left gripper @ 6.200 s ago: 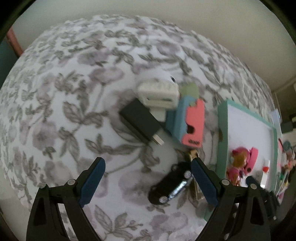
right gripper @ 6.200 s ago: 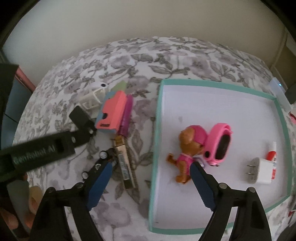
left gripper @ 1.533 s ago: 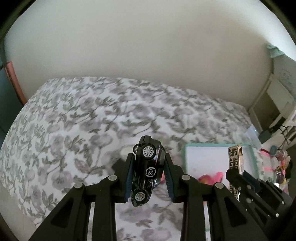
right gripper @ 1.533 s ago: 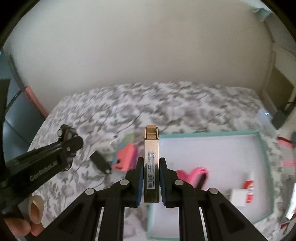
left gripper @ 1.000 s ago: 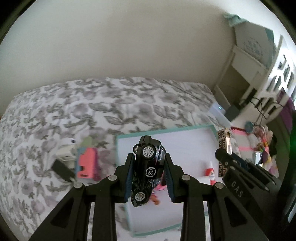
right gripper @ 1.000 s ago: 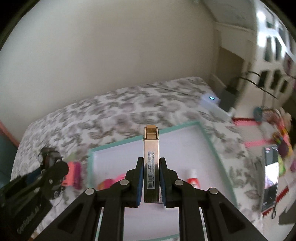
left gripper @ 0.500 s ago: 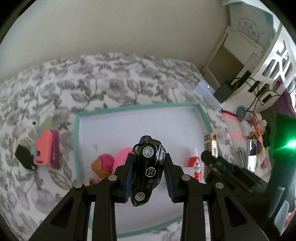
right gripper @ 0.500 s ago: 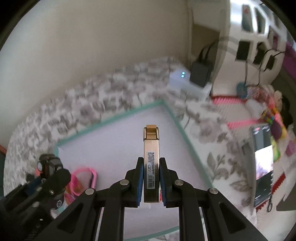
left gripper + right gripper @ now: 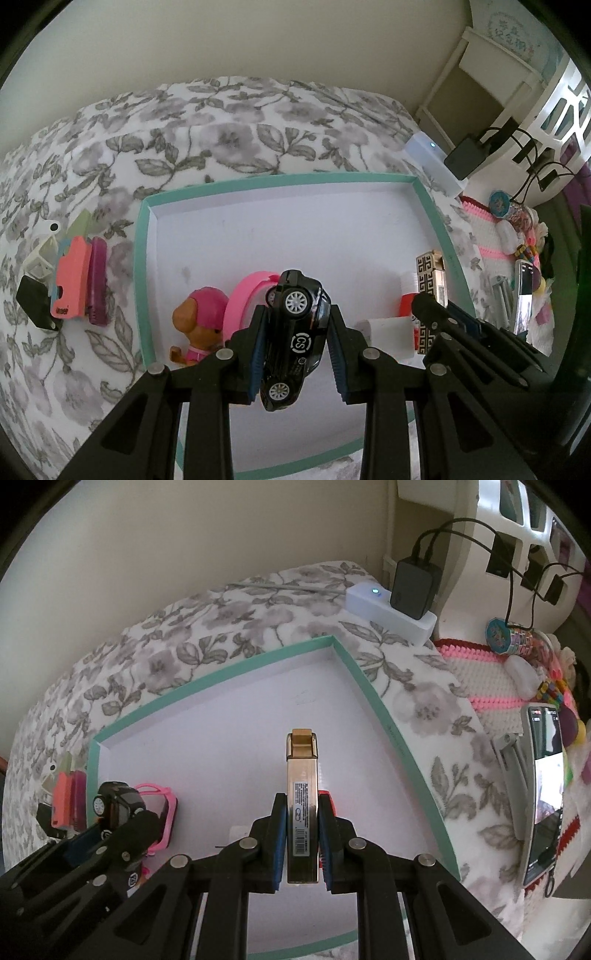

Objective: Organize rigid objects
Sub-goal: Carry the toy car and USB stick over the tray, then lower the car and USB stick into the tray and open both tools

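Note:
My left gripper (image 9: 295,350) is shut on a black toy car (image 9: 295,332) and holds it above the teal-rimmed white tray (image 9: 258,181). My right gripper (image 9: 302,843) is shut on a gold rectangular lighter (image 9: 302,805), held upright over the tray (image 9: 236,675); the lighter shows in the left wrist view (image 9: 430,288) near the tray's right side. In the tray lie a pink-hatted dog figure (image 9: 201,321), a pink watch (image 9: 251,291), a white plug (image 9: 384,328) and a glue bottle (image 9: 406,302).
Left of the tray on the floral cloth lie a coral-blue item (image 9: 72,282), a purple comb (image 9: 98,280), a black charger (image 9: 35,306) and a white piece (image 9: 40,254). A white power strip with adapter (image 9: 391,609) and a phone (image 9: 543,790) lie to the right.
Both grippers picked their objects off the cloth, swung right and came down over the tray. The car and lighter stay gripped.

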A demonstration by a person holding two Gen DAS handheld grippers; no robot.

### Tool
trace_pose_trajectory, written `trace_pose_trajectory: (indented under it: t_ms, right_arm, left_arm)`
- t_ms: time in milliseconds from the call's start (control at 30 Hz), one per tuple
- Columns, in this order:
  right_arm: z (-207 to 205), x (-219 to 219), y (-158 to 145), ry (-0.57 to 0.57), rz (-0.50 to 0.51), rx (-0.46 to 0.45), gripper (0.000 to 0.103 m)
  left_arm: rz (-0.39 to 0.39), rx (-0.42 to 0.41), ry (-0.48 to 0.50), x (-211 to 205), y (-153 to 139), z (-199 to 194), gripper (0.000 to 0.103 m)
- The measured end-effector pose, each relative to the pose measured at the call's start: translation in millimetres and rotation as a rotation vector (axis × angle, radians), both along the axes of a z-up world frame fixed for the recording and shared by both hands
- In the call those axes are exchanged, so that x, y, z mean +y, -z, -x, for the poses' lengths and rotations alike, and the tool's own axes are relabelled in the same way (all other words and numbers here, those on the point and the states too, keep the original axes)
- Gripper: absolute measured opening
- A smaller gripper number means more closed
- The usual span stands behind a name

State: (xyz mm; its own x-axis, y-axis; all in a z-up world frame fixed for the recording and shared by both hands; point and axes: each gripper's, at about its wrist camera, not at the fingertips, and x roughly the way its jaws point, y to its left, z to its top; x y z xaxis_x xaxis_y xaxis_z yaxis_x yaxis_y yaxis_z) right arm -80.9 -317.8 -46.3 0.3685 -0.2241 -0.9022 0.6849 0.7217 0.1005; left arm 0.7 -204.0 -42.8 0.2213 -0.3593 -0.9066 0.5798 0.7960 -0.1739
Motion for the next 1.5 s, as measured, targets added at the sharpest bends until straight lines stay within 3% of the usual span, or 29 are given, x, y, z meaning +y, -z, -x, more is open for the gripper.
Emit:
trace_pose_trajectory:
  t_ms: [233, 333, 1033, 1167, 1233, 1367, 1433, 1500]
  right_arm:
    - [-1.2, -0.4, 0.9, -0.002, -0.003, 0.002, 0.017]
    - [-0.6, -0.6, 0.9, 0.002, -0.006, 0.000, 0.017]
    - [-2.7, 6.3, -8.0, -0.021, 0.027, -0.019, 0.019]
    - [-3.4, 6.7, -7.9, -0.028, 0.030, -0.021, 0.019]
    - [-3.6, 6.8, -7.7, -0.030, 0.034, -0.020, 0.019]
    - [-4.6, 7.8, -6.3, -0.033, 0.035, -0.015, 0.028]
    - [-5.0, 8.6, -5.8, -0.035, 0.039, -0.012, 0.040]
    - [-5.5, 8.9, -5.4, -0.037, 0.039, -0.014, 0.043]
  left_arm:
    - [-0.002, 0.013, 0.009, -1.4, -0.8, 0.5, 0.034]
    - [-0.006, 0.004, 0.002, -0.7, -3.2, -0.1, 0.044]
    - [-0.016, -0.043, -0.094, 25.7, -22.8, -18.3, 0.045]
    - [-0.020, -0.049, -0.132, 34.7, -24.1, -24.6, 0.060]
    - [-0.025, -0.049, -0.150, 38.5, -23.5, -27.5, 0.061]
    - [-0.062, -0.056, -0.178, 44.3, -20.8, -31.7, 0.063]
    - [-0.078, -0.063, -0.188, 46.5, -19.3, -33.6, 0.067]
    - [-0.093, -0.067, -0.200, 49.1, -18.0, -35.7, 0.071]
